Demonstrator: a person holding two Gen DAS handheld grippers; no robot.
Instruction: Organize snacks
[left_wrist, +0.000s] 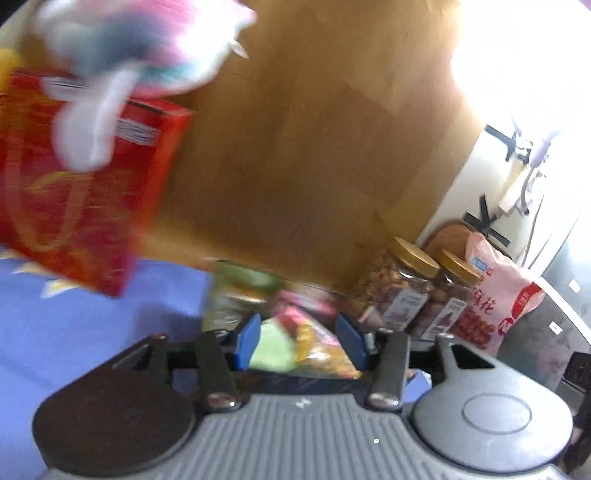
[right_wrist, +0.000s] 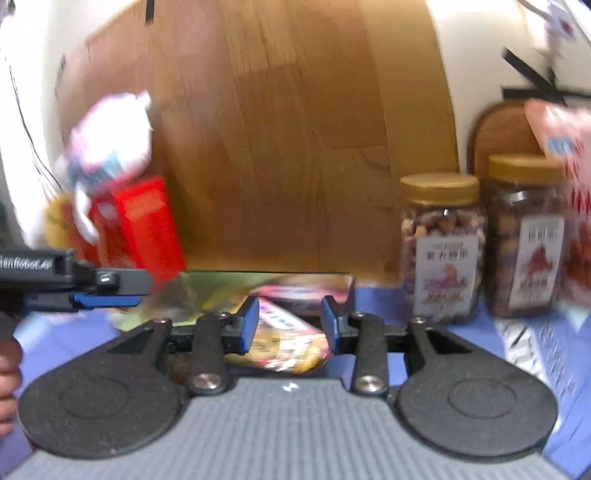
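The pink plastic snack bag (left_wrist: 496, 291) carries red Chinese characters, "花" among them. White labels on the 2 gold-lidded clear jars (right_wrist: 443, 247) show print too blurred to read.

- Wooden panel (right_wrist: 295, 129) upright behind, spanning the middle
- Periwinkle cloth (left_wrist: 92, 332) with pale print covering the surface
- Rounded wooden board (right_wrist: 502, 140) leaning at the white wall (left_wrist: 476, 192)

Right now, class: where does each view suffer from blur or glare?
Left wrist view: the red box and the white-pink bag above it smear with motion; glare burns out the top right; the jars stay fairly sharp. Right wrist view: the box and the pink bag blur; the near jar's label reads clearer.
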